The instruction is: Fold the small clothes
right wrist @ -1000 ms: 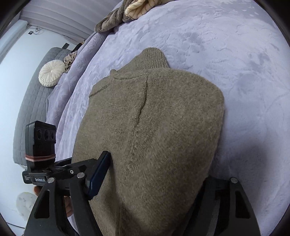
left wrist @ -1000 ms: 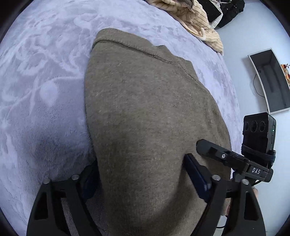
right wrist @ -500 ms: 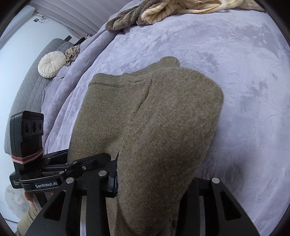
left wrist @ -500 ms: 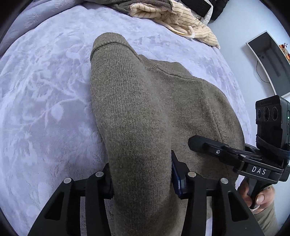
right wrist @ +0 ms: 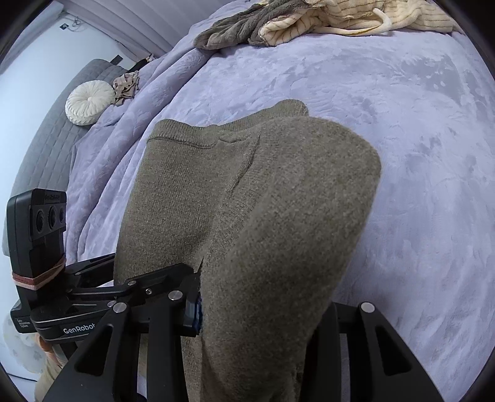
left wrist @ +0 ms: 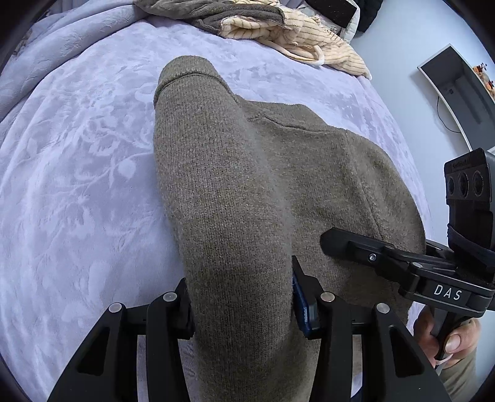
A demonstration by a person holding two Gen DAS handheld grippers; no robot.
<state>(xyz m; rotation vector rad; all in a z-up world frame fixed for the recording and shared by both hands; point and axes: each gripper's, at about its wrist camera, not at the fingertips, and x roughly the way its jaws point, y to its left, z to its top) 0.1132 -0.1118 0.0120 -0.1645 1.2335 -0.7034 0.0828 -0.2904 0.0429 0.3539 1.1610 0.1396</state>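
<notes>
An olive-brown knit sweater (left wrist: 235, 191) lies on the lilac bed cover (left wrist: 77, 160), its near edge lifted off the bed. My left gripper (left wrist: 243, 306) is shut on a thick bunch of that near edge, the knit bulging between both pads. In the right wrist view the same sweater (right wrist: 263, 216) rises toward the camera, and my right gripper (right wrist: 266, 315) is shut on its other near corner. The far hem (right wrist: 182, 139) still rests flat on the cover. Each view shows the other gripper beside the cloth; the right one (left wrist: 402, 263) sits at the sweater's right side.
A pile of cream ribbed and grey-brown clothes (left wrist: 278, 27) lies at the far end of the bed. A round white cushion (right wrist: 88, 102) sits on a grey quilted headboard area at left. A person's hand (left wrist: 454, 337) holds the right gripper's handle. A monitor (left wrist: 458, 86) stands off the bed.
Both grippers closed on the sweater's near edge and rose, pulling the cloth up off the bed. More of the far clothes pile has come into view.
</notes>
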